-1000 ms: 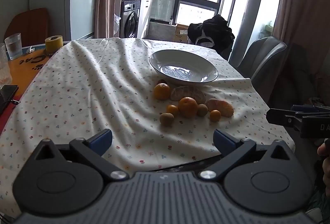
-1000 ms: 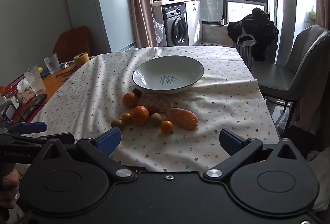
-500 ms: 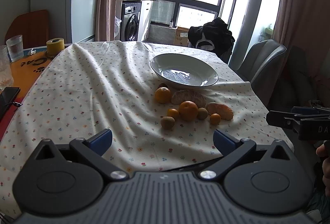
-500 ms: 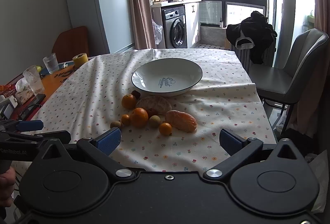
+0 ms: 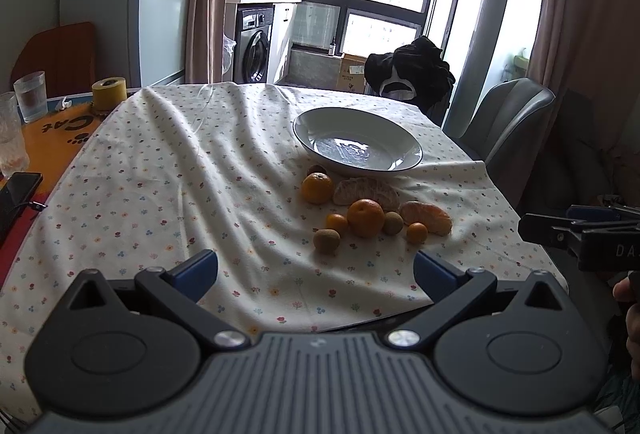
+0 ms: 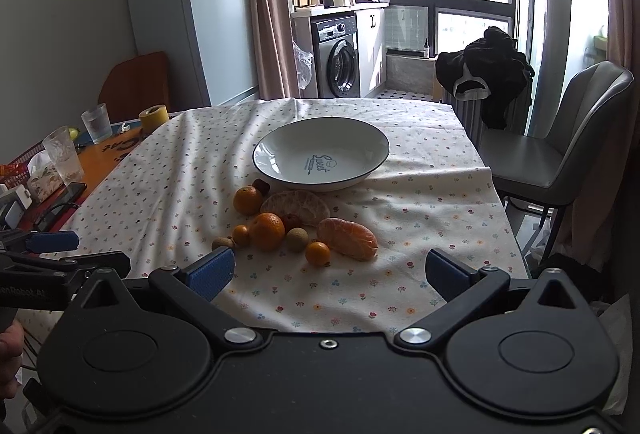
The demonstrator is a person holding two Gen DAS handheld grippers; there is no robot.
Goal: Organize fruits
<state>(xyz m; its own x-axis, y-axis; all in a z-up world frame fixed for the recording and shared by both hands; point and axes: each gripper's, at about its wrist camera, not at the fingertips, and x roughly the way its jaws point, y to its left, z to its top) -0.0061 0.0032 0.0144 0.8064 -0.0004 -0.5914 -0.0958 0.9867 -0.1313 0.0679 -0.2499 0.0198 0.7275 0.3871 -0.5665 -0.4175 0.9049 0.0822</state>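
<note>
Blue-padded tongs (image 5: 316, 268) (image 6: 328, 272) wide apart, empty

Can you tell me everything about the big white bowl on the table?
The bowl is wide, shallow and round, glossy white like ceramic, with a thin dark line around its rim. Blue writing and a little drawing are printed on the inside bottom. It has nothing in it. It sits upright on the flowery tablecloth, beyond the pile of fruit. A small dark fruit and a peeled orange lie right at its near edge; whether they touch it is unclear. Neither gripper is near it.
</note>
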